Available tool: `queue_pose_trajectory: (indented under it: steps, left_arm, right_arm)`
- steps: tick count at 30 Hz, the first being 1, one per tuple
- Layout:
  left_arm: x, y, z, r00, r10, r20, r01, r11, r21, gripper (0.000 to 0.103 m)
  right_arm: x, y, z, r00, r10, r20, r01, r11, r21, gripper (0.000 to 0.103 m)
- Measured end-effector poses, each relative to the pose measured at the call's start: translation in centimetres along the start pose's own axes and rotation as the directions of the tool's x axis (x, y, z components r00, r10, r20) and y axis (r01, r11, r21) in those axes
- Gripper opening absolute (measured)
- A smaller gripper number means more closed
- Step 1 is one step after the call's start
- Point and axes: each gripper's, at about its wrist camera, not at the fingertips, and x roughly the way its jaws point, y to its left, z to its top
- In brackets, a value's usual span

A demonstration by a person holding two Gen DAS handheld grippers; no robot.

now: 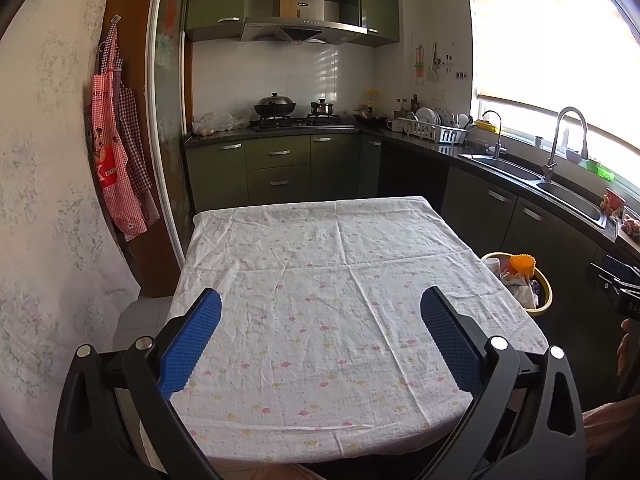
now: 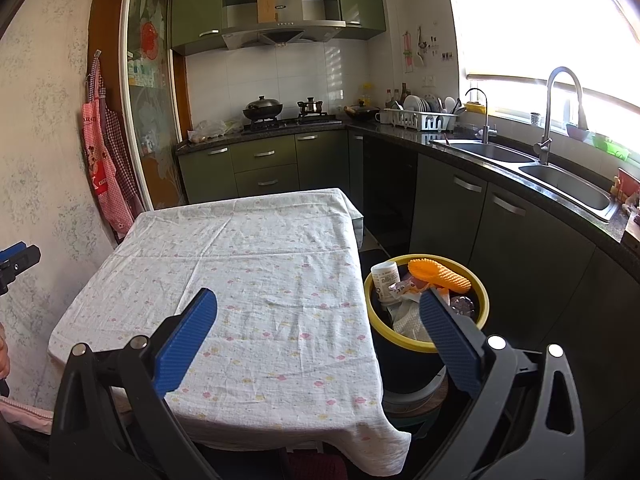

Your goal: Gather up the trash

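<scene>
A yellow-rimmed dark bin (image 2: 482,300) stands right of the table and holds trash: a white bottle (image 2: 385,280), an orange ridged piece (image 2: 438,274) and crumpled white paper (image 2: 406,320). The bin also shows in the left wrist view (image 1: 546,286). My left gripper (image 1: 320,312) is open and empty above the table's near half. My right gripper (image 2: 318,312) is open and empty over the table's right edge, its right finger (image 2: 448,332) in front of the bin. No trash shows on the cloth.
The table (image 1: 320,264) wears a white flowered cloth (image 2: 248,264). Dark green cabinets and a black counter with a double sink (image 2: 560,184) run along the right. A stove with pots (image 1: 276,108) is at the back. Aprons (image 1: 116,160) hang on the left wall.
</scene>
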Motion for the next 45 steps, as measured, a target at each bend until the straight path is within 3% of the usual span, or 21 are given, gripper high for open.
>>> queue_pose_trajectory:
  steps: [45]
  left_arm:
    - [0.47, -0.63, -0.48, 1.0, -0.017, -0.016, 0.018, 1.0, 0.014, 0.098]
  right_arm:
    - [0.08, -0.05, -0.05, 1.0, -0.001, -0.004, 0.001, 1.0, 0.005, 0.096]
